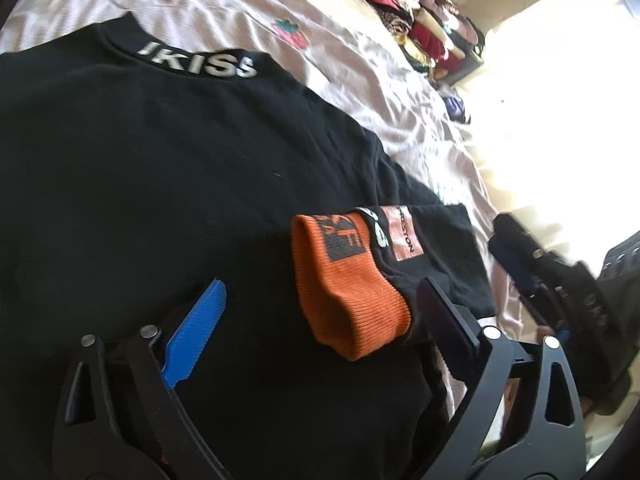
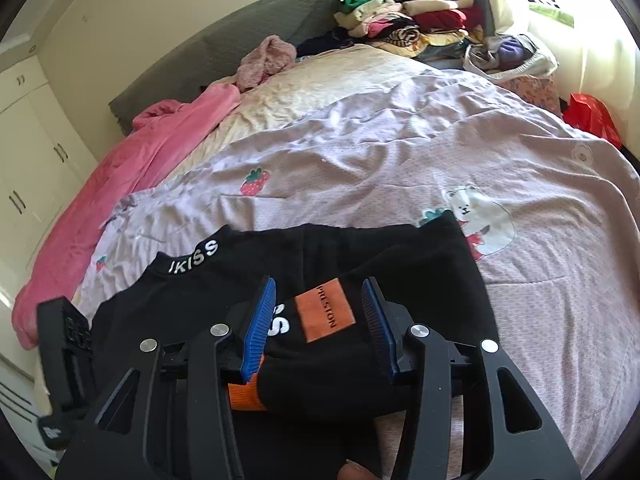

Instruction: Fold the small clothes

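A black sweatshirt (image 1: 160, 184) with white "IKISS" lettering on its collar lies spread on the bed; it also shows in the right wrist view (image 2: 360, 264). One sleeve with an orange cuff (image 1: 348, 296) and an orange "PRESTON" patch (image 2: 325, 316) is folded across the body. My left gripper (image 1: 320, 312) is open, its jaws either side of the orange cuff, low over the cloth. My right gripper (image 2: 320, 320) is open, its blue pads (image 2: 260, 332) either side of the sleeve near the patch. The right gripper shows at the right edge of the left wrist view (image 1: 560, 280).
The bed has a pale pink quilt (image 2: 400, 152) with strawberry and bear prints. A pink garment (image 2: 132, 160) lies along the left side. A pile of folded clothes (image 2: 412, 20) sits at the far end. A red bag (image 2: 592, 116) is at the right. White cupboards (image 2: 24, 152) stand left.
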Tool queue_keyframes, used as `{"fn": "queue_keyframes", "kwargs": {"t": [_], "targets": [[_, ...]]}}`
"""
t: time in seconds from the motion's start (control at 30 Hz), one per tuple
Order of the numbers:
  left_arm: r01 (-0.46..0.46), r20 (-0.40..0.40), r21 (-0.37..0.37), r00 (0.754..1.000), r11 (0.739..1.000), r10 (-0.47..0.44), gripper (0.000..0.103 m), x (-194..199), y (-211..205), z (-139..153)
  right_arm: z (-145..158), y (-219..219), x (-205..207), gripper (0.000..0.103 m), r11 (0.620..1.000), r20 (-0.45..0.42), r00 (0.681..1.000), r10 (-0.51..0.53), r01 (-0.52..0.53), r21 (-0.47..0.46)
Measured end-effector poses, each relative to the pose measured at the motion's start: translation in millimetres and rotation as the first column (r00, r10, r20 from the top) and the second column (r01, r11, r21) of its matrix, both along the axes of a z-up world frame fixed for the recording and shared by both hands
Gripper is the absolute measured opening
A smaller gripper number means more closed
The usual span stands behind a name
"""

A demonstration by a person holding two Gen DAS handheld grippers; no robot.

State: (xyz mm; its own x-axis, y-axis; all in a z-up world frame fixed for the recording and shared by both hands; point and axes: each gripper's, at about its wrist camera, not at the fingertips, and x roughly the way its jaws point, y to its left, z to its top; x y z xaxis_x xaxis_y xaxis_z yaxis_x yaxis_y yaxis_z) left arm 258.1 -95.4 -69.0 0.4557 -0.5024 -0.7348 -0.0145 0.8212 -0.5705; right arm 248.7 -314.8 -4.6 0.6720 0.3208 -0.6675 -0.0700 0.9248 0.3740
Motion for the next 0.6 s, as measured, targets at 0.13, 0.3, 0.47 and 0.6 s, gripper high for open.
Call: {"fn": "queue_keyframes", "kwargs": {"t": [0.13, 0.3, 0.47, 0.6], "targets": [[-0.001, 0.001, -0.013, 1.0, 1.0, 0.001, 0.06, 9, -14, 0, 2, -5, -2, 0.045, 1.0, 0.003, 1.0, -0.004, 0.004, 0.017], [0.029, 0.029, 0.035, 0.999, 0.999, -0.03, 0.01, 14, -28, -2, 2, -9, 0, 0.045, 1.0, -0.001, 1.0, -0.017, 0.017, 0.025], [0.068, 0.091, 0.054, 0.993, 0.996, -0.073, 0.006, 10, -24, 12, 4, -16, -1, 0.045, 0.999, 0.008, 0.999, -0.043, 0.043, 0.007], [0.037, 0.195, 0.105, 0.979, 0.994, -0.057, 0.006, 4, -5, 45, 4, -23, -1, 0.045, 0.998, 0.009, 0.998, -0.056, 0.056, 0.02]]}}
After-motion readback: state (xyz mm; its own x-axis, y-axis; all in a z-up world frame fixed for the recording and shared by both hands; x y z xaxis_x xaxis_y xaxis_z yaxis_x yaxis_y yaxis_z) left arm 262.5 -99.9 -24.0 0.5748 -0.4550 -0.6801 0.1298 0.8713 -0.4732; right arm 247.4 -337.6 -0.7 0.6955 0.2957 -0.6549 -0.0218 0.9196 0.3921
